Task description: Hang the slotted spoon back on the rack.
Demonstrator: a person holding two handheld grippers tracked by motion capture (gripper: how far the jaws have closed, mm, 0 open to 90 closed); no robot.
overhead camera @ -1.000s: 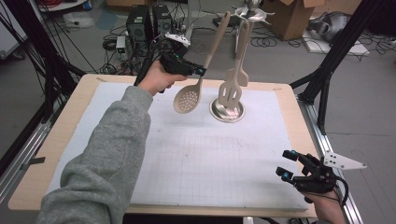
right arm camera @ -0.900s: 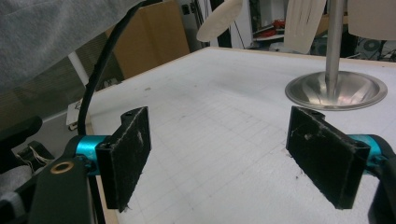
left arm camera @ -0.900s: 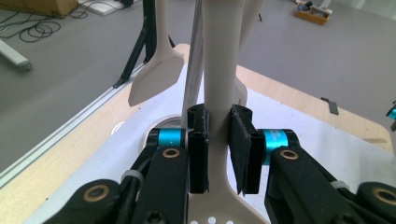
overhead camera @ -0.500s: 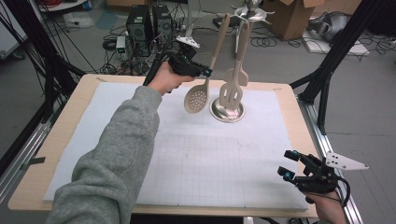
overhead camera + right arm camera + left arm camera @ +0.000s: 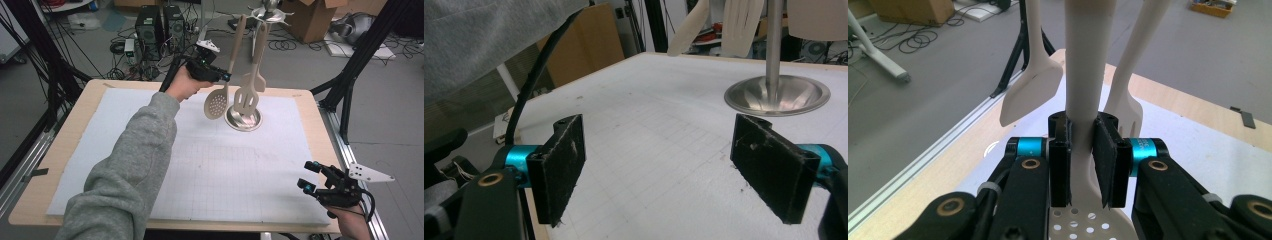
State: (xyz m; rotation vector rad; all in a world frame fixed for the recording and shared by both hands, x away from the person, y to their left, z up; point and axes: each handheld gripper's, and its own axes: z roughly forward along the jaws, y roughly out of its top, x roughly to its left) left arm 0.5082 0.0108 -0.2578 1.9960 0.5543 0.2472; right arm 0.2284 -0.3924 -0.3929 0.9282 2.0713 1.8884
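Since the earlier frame, left tool [image 5: 224, 76] and slotted spoon [image 5: 218, 103] have shifted rightward toward the stand's base [image 5: 243, 119], upper centre of the high view. Left tool clenched on the spoon's handle just above the perforated bowl — spoon hangs tilted over the surface [image 5: 90, 130]. Right tool [image 5: 308, 176], lower right — jaws spread, grasping nothing.

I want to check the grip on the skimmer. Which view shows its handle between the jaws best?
The left gripper view: the skimmer handle sits clamped between both black pads. The high view shows the left gripper from afar; the right gripper view shows a bowl edge.
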